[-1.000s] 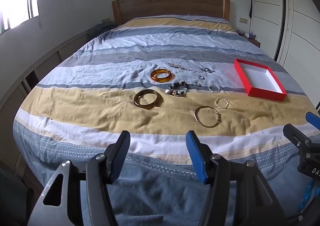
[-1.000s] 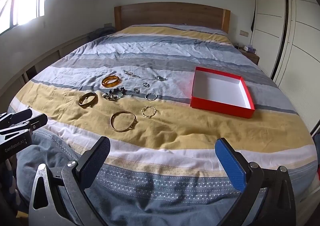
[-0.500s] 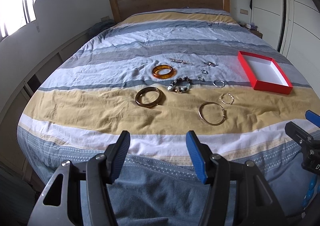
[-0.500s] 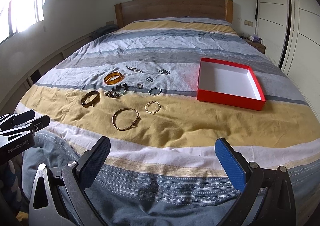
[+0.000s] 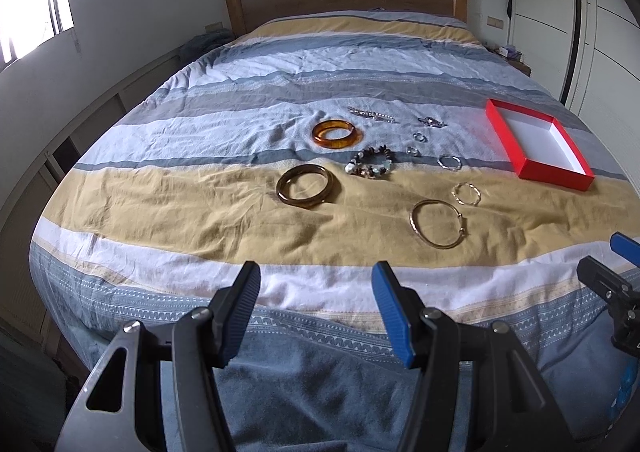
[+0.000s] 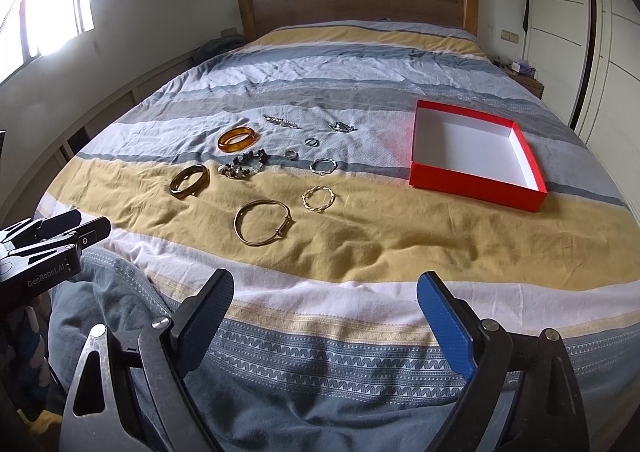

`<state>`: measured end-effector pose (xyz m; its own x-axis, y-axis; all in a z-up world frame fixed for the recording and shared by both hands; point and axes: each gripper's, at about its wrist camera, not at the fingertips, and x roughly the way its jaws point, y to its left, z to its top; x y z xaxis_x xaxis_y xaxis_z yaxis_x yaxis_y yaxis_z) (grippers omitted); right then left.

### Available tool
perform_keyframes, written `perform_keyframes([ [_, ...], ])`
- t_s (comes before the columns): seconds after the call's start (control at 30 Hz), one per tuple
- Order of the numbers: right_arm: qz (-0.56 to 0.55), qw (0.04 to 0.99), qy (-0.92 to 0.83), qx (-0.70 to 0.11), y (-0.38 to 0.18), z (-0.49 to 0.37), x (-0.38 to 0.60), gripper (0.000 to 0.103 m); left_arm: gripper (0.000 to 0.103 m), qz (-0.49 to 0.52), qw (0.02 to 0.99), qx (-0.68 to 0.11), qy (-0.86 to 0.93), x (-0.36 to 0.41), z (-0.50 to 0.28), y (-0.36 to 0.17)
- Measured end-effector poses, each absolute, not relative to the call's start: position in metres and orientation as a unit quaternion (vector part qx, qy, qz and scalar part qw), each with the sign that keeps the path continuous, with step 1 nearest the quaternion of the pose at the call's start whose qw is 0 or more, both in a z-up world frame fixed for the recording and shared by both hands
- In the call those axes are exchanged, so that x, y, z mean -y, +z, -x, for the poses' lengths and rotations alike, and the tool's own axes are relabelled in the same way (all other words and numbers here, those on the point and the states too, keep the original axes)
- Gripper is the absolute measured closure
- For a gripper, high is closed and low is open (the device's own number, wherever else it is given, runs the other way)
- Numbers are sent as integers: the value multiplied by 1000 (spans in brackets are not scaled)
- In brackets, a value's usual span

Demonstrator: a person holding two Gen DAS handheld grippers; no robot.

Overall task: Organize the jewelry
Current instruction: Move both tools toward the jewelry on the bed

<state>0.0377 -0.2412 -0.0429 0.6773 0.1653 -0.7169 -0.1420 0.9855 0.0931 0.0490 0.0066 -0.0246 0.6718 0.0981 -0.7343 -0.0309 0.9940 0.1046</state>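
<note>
**Reaching for the first piece: start with what lies nearest**

Both claws are above the foot of the bed [image 6: 360, 252], and neither one holds anything. The right claw [image 6: 326, 300] stands wide, its blue pads far apart. The left claw [image 5: 316, 292] is also parted, but with a narrower gap.

All the jewelry is in front of the claws, on the yellow and grey stripes of the cover. From the right claw, the thin gold bangle [image 6: 262, 222] lies straight ahead and a little to the left, and it is the nearest piece. Just beyond it is the small twisted gold ring [image 6: 319, 199]. Farther and more to the left are the dark brown bangle [image 6: 190, 181], the beaded bracelet [image 6: 243, 166] and the amber bangle [image 6: 238, 139]. The small silver pieces are behind these. The red box [image 6: 476, 148] is ahead to the right of the right claw, and nothing can be seen inside it.

I think the task is only beginning, so the step now is the approach. It seems good to take the thin gold bangle with the right claw, since the box is on that same side. The claw should come down from above with one pad inside the hoop and one outside, and close on the wire only. The cover is soft and wrinkled, so pressing deep could catch the cloth together with the metal. The small rings will probably need a more careful pinch
</note>
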Motion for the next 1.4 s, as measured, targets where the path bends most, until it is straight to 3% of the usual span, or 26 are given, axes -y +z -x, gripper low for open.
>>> perform_keyframes([
  [0.2, -11, 912, 92, -400, -46, -40, 235, 16, 47, -34, 910, -411, 42, -16, -54, -34],
  [0.87, -16, 897, 127, -424, -55, -66, 220, 51, 47, -10, 900, -431, 55, -39, -67, -52],
  [1.4, -7, 880, 145, -453, -72, -97, 208, 54, 47, -17, 889, -455, 56, -41, -89, -70],
])
